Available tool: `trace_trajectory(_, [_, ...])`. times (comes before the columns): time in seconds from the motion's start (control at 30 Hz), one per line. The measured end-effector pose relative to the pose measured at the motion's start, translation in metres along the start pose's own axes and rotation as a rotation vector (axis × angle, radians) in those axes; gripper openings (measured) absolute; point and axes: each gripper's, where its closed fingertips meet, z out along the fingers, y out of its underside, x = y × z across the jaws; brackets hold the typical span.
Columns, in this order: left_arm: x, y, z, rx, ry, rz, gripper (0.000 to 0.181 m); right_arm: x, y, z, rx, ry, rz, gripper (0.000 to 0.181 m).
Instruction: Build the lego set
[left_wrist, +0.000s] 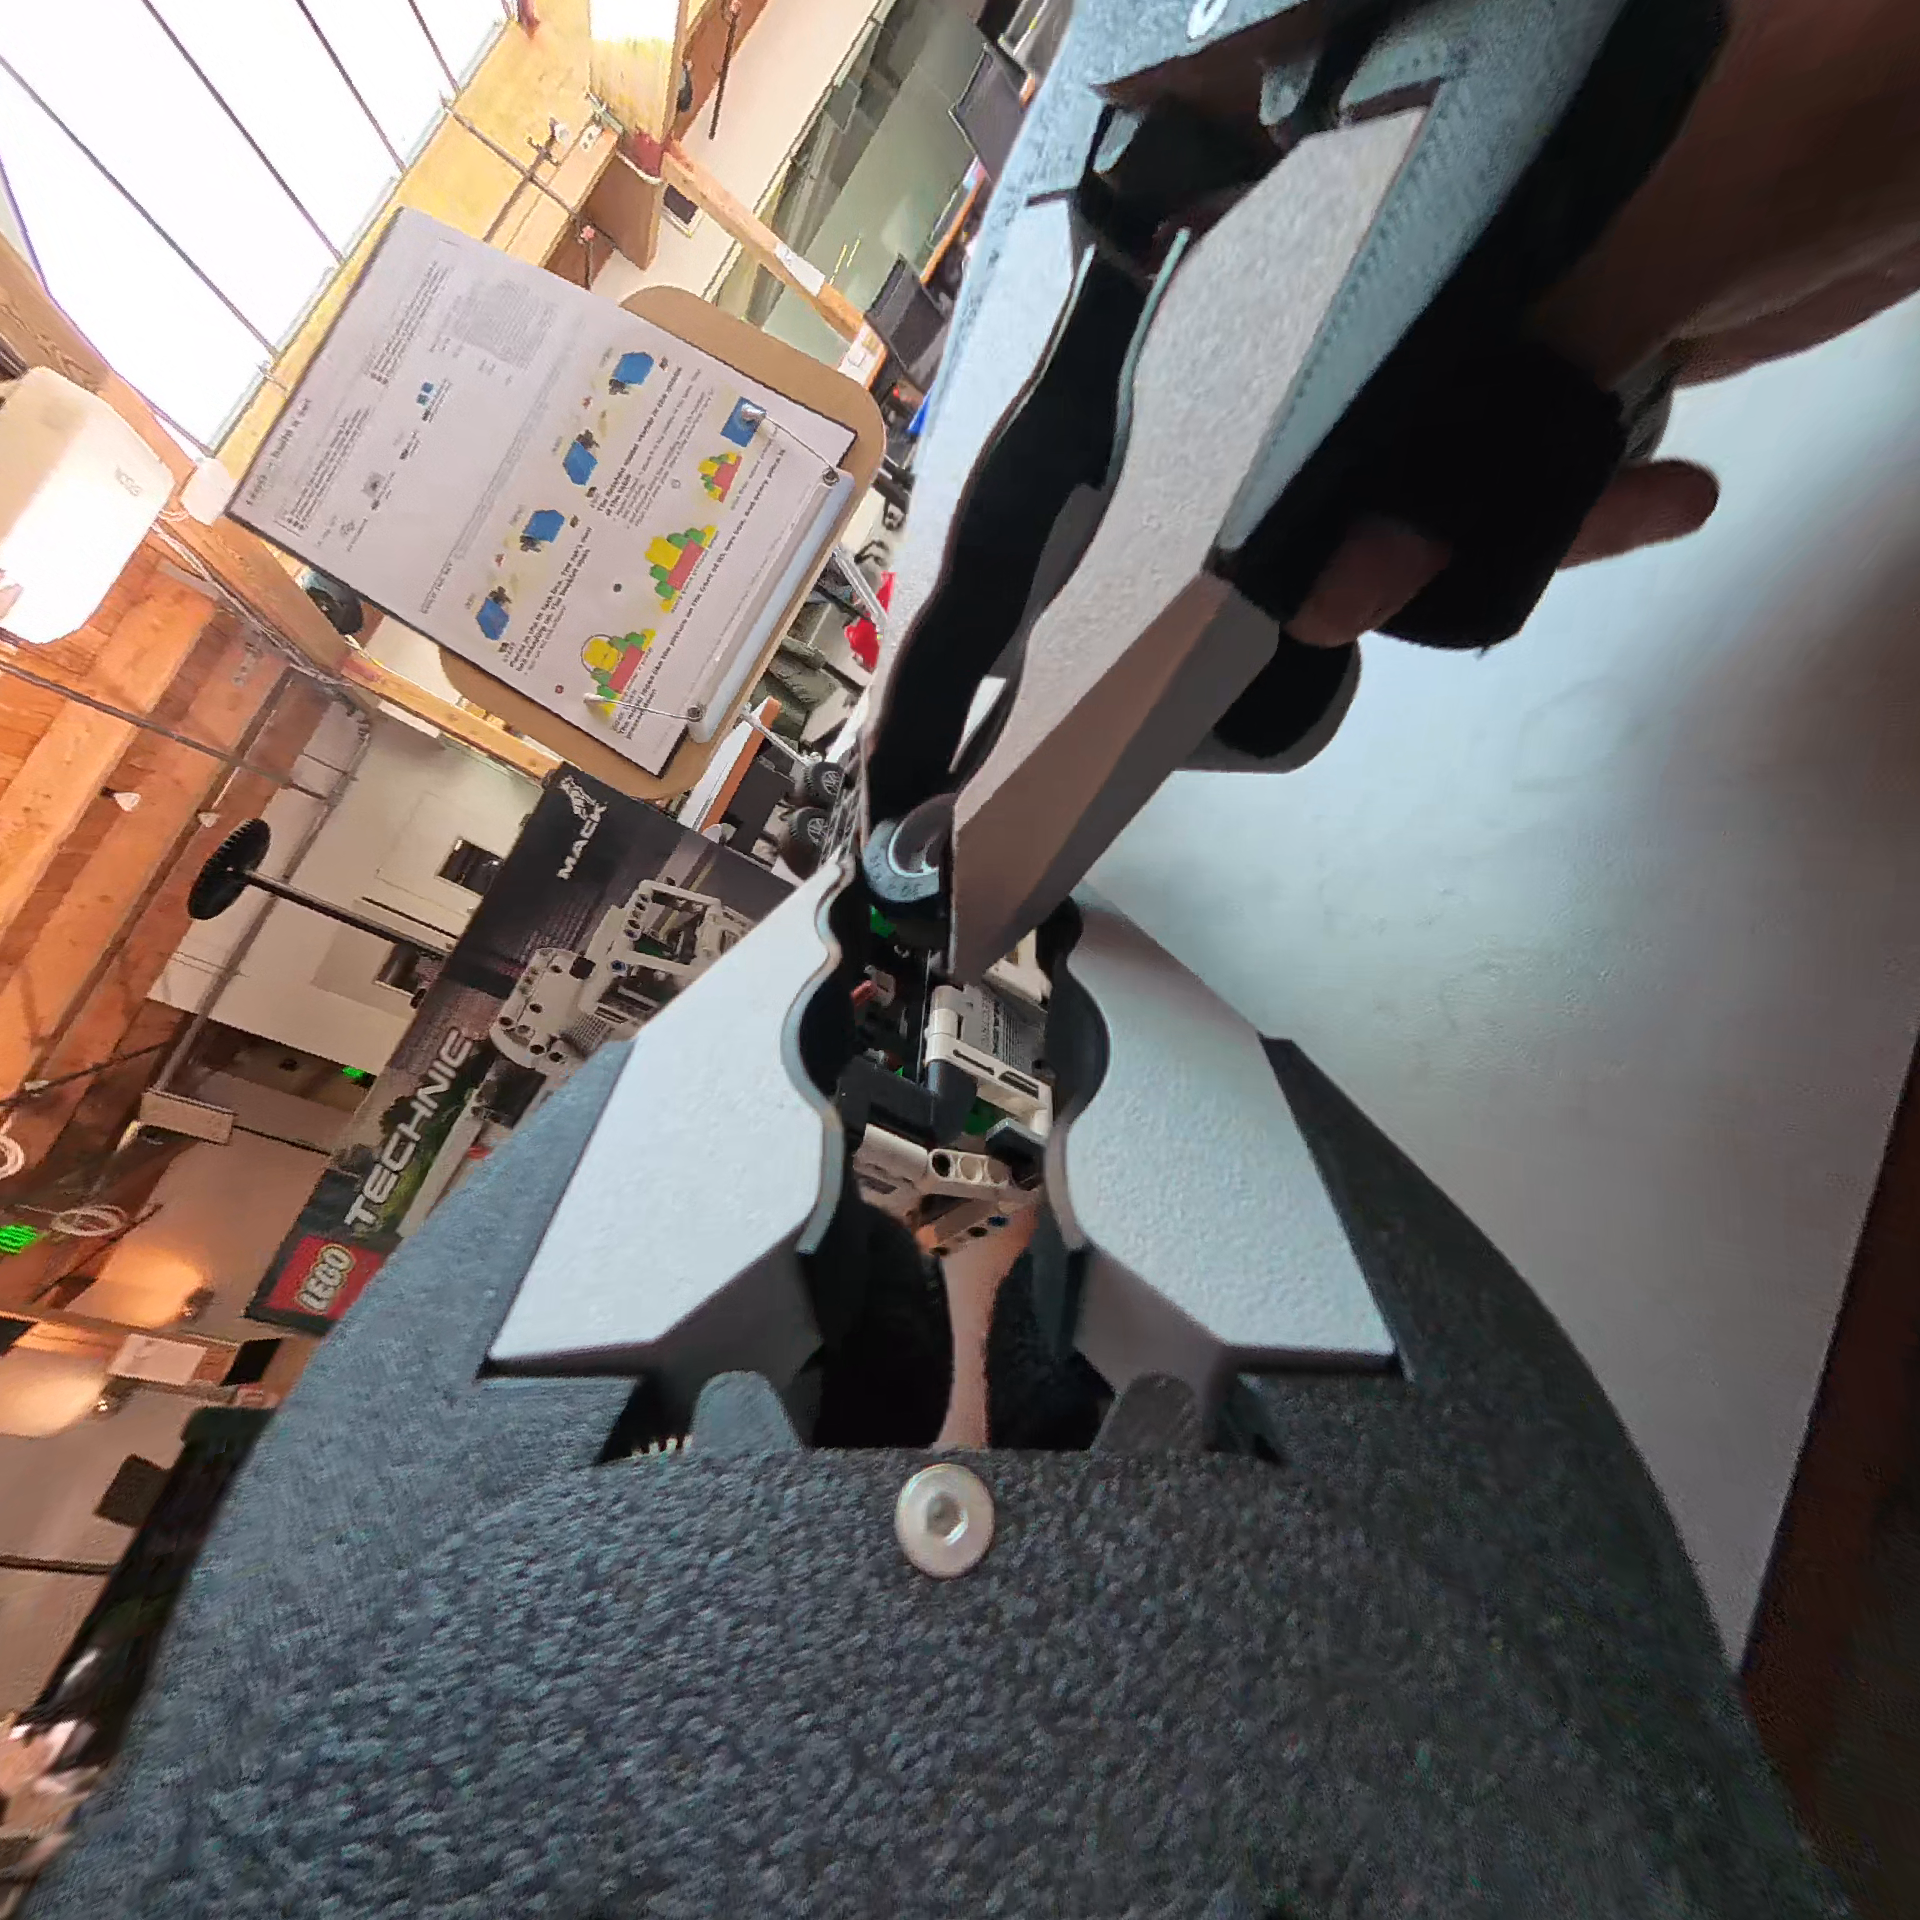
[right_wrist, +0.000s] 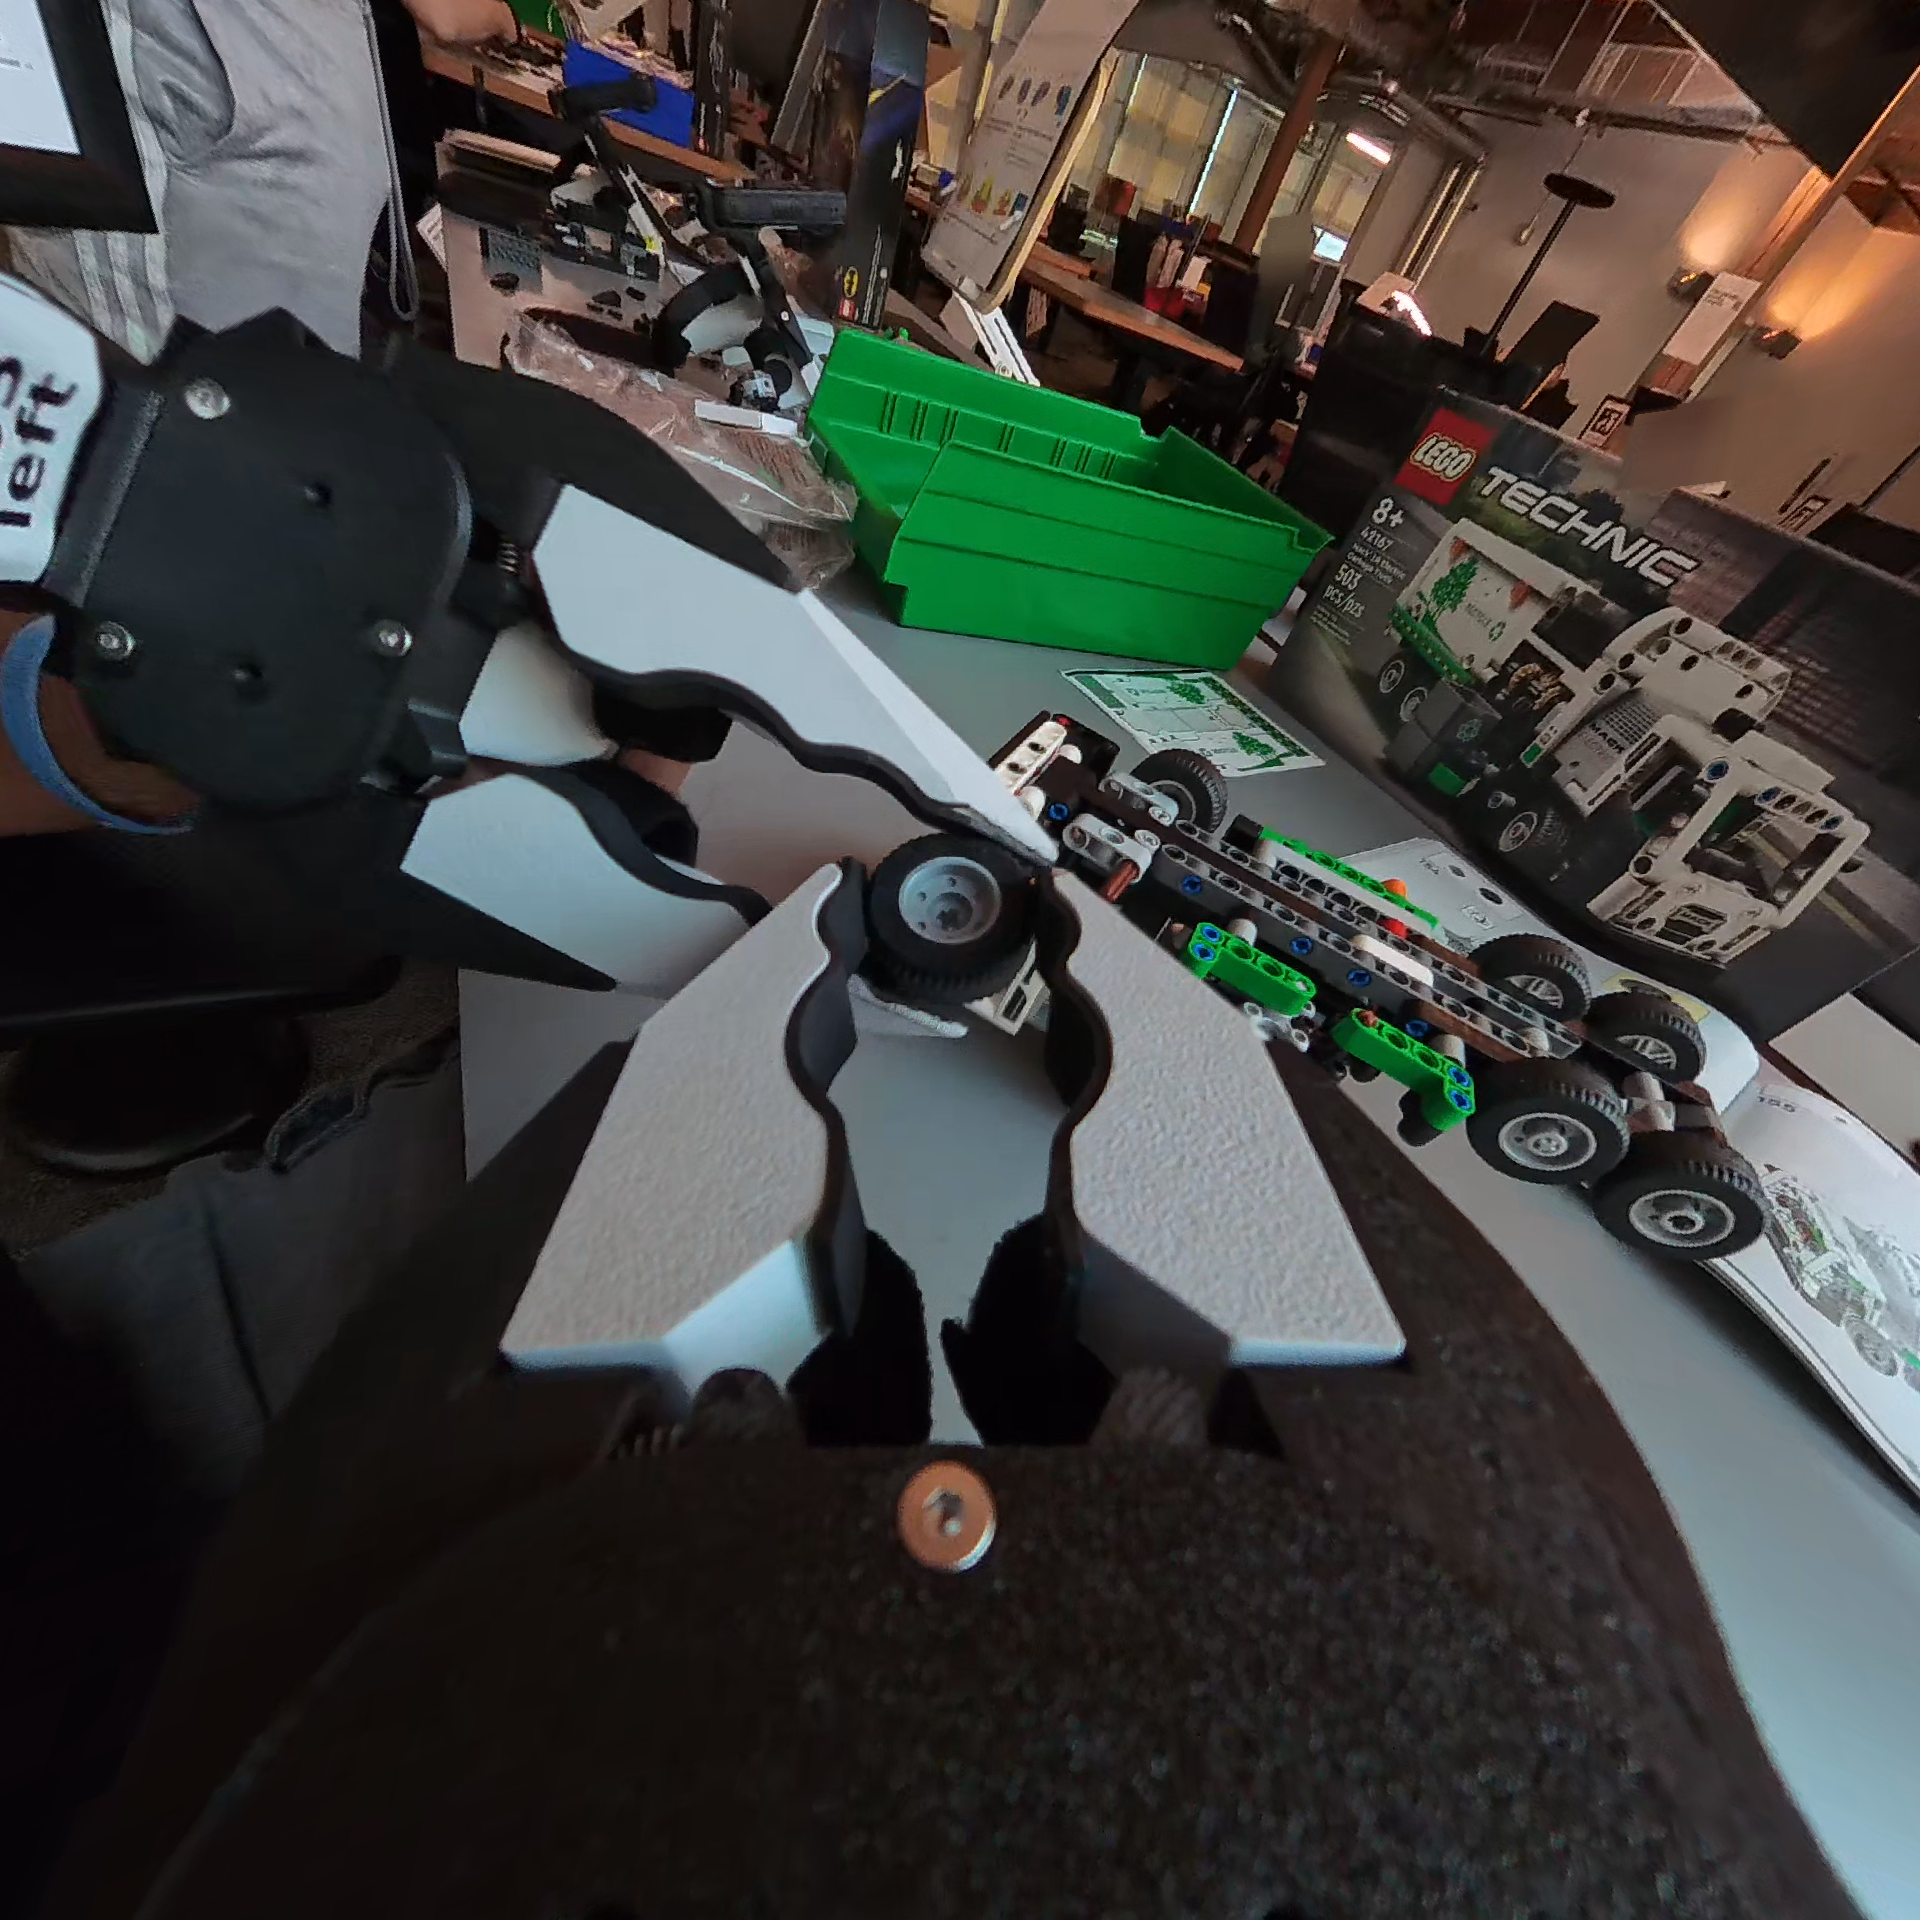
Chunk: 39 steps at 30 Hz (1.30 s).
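My right gripper (right_wrist: 945, 904) is shut on a black wheel with a grey hub (right_wrist: 940, 925). The wheel sits at the front end of the long truck chassis (right_wrist: 1351, 935), which has green beams and several mounted wheels and is tilted above the table. My left gripper (left_wrist: 951, 935) is shut on the chassis's white and black front end (left_wrist: 977, 1049). In the left wrist view the right gripper (left_wrist: 914, 862) comes in from the upper right with the wheel (left_wrist: 891, 868). In the right wrist view the left gripper's upper finger (right_wrist: 831, 707) reaches in from the left; its lower finger is partly hidden.
Two green bins (right_wrist: 1039, 520) stand behind on the grey table (right_wrist: 1662, 1455). The set's box (right_wrist: 1610, 675) stands at right, with an open instruction booklet (right_wrist: 1818, 1247) and a sticker sheet (right_wrist: 1184, 707) near it. A clipboard with a sheet (left_wrist: 551, 488) stands behind. A person (right_wrist: 260, 156) is at the far left. The grippers are tip to tip, or close to it.
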Motion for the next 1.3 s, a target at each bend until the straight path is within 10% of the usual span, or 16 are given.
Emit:
trace_trajectory(0.17, [0.0, 0.003, 0.002, -0.005, 0.014, -0.027, 0.029, 0.002, 0.004, 0.002, -0.016, 0.003, 0.087, 0.032])
trace_trajectory(0.5, [-0.018, 0.02, -0.006, -0.128, -0.195, 0.451, 0.029, 0.009, 0.007, 0.0, -0.05, -0.18, 0.446, 0.028])
trace_trajectory(0.77, [-0.01, 0.02, -0.001, -0.166, -0.191, 0.546, 0.029, 0.01, 0.013, 0.002, -0.097, -0.11, 0.316, 0.009])
trace_trajectory(1.1, [-0.024, 0.034, -0.006, -0.188, -0.096, 0.203, 0.032, 0.037, 0.009, 0.002, 0.01, 0.11, 0.266, 0.006])
trace_trajectory(1.3, [-0.074, 0.037, -0.006, -0.083, 0.101, -0.457, 0.048, 0.053, 0.013, 0.004, 0.081, 0.262, 0.279, 0.006])
